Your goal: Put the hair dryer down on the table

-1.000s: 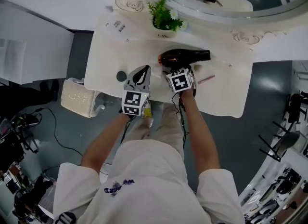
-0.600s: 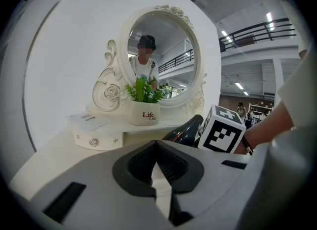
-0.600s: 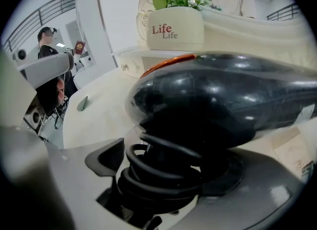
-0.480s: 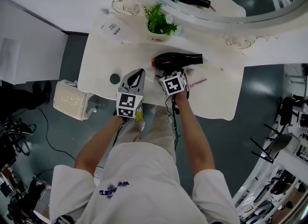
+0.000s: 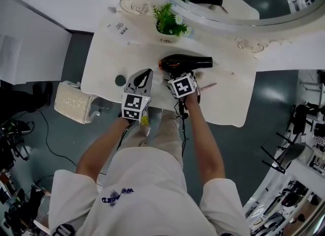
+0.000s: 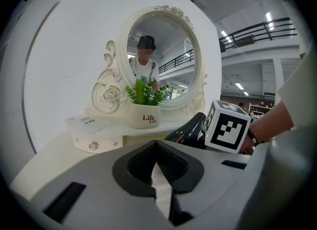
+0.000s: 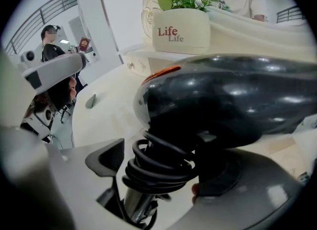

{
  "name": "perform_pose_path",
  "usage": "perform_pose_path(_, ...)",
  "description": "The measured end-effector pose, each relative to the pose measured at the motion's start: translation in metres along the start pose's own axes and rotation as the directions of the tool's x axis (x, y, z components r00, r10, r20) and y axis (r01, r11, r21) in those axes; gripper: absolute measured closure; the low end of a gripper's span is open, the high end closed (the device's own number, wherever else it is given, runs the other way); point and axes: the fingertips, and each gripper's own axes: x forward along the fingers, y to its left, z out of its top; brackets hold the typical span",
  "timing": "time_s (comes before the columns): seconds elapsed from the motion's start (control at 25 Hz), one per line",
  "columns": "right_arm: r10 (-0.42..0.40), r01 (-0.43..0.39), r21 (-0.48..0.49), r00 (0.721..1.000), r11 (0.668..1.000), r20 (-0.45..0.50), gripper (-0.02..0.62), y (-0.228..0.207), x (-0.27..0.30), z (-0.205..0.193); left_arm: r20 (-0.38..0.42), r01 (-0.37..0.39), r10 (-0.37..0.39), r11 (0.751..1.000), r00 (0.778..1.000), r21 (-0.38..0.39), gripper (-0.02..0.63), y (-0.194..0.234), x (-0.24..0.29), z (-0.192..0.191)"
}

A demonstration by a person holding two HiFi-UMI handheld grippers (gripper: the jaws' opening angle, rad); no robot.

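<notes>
The left claw [image 5: 146,73], jaws together and empty, is parked at 9 o'clock of the right claw [image 5: 176,76], which is clamped on the cord-wound handle of the dryer [image 5: 188,63]. The barrel is held level and low over the bench [image 5: 228,98], seemingly for laying flat, well short of the plant [image 5: 167,22] at 12 o'clock.

the white plant pot [image 6: 143,119] carries "life" in dark red with a smaller grey "life" just under it, legible in both gripper views. the flat white box [image 6: 88,123] beside it has dark print on top, too small to read. the blue print on the person's shirt [image 5: 147,189] is illegible. the cubes on the left gripper [image 5: 145,73] and right gripper [image 5: 174,75] show black-and-white square codes, no letters.
</notes>
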Motion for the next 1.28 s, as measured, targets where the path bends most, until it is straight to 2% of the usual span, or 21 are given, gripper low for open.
perform_pose_path(0.4,-0.001,0.001,0.003,1.0,1.0,0.008,0.144,0.0,-0.01,-0.005,0.004,0.011,-0.011,1.0,1.0,-0.007,0.597,-0.001,-0.004,0.0)
perform_pose_path(0.72,-0.051,0.048,0.048,0.996,0.998,0.069,0.152,-0.005,-0.015,-0.003,0.017,0.033,-0.033,0.999,0.999,0.009,0.597,-0.008,-0.003,0.008)
perform_pose_path(1.12,-0.078,0.075,0.056,0.995,0.996,0.058,0.152,-0.002,-0.026,-0.006,0.026,0.034,-0.034,0.999,0.999,0.007,0.597,-0.006,-0.013,0.009)
perform_pose_path(1.28,-0.058,0.053,0.054,0.995,0.997,0.079,0.152,0.009,-0.024,-0.003,0.046,0.032,-0.032,0.999,0.998,-0.003,0.597,-0.006,-0.019,0.017)
